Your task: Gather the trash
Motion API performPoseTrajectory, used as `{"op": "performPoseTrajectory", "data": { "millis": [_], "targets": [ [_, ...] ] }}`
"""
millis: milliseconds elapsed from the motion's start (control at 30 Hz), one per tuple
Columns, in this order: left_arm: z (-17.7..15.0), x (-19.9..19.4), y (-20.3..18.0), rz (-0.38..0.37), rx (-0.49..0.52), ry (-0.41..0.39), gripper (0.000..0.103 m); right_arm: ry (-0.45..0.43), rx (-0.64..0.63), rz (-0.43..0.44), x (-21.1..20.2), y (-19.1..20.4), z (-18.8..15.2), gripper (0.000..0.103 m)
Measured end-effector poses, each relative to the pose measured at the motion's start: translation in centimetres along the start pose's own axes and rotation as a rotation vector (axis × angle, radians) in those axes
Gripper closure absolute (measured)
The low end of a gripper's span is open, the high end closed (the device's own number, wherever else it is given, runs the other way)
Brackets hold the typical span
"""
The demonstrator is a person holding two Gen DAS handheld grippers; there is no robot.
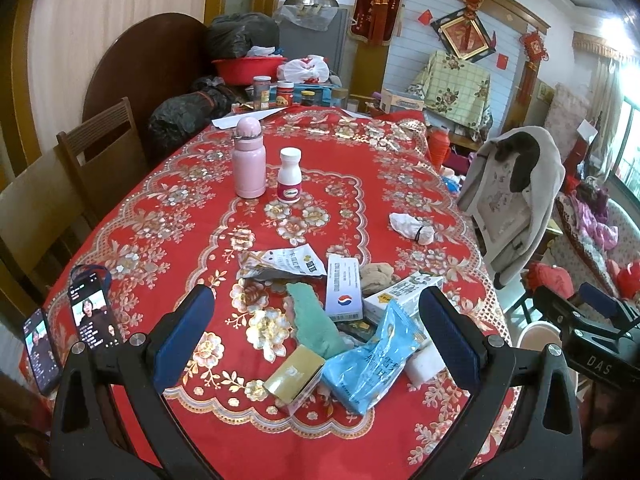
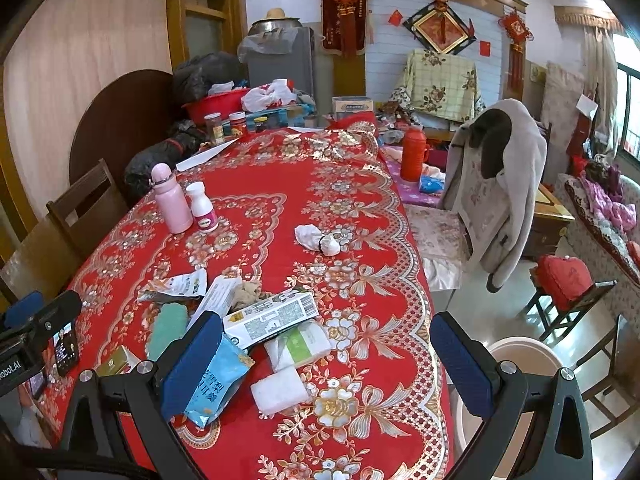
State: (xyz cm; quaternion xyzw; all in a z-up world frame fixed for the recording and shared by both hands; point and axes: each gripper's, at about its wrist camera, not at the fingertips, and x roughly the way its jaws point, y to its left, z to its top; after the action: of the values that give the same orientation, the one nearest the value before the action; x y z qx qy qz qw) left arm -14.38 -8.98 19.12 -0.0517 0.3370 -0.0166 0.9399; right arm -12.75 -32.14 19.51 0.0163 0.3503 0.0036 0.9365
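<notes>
We see a table (image 1: pixel 160 216) under a red cloth with gold flowers. On its near end lies a heap of litter: a blue snack bag (image 1: pixel 370 360), a gold box (image 1: pixel 294 374), a green cloth (image 1: pixel 316 320), a white carton (image 2: pixel 272 316) and a white foam block (image 2: pixel 278 390). Farther off a pink flask (image 1: pixel 249 158) and a white bottle (image 1: pixel 289 176) stand just beside each other, a tied white bundle (image 1: pixel 412 228) lies to the right, two phones (image 1: pixel 90 308) sit at the near left edge, and jars (image 1: pixel 262 92) stand at the far end.

black frames, silver screws — blue-padded fingers (image 1: pixel 182 336).
</notes>
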Motion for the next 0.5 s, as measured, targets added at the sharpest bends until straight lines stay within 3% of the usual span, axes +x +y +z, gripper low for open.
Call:
{"op": "performPoseTrajectory", "data": {
  "millis": [500],
  "targets": [
    [-0.12, -0.07, 0.54, 0.001, -0.004, 0.004, 0.001, 0.022, -0.002, 0.006, 0.34, 0.19, -0.10, 0.000]
  ]
}}
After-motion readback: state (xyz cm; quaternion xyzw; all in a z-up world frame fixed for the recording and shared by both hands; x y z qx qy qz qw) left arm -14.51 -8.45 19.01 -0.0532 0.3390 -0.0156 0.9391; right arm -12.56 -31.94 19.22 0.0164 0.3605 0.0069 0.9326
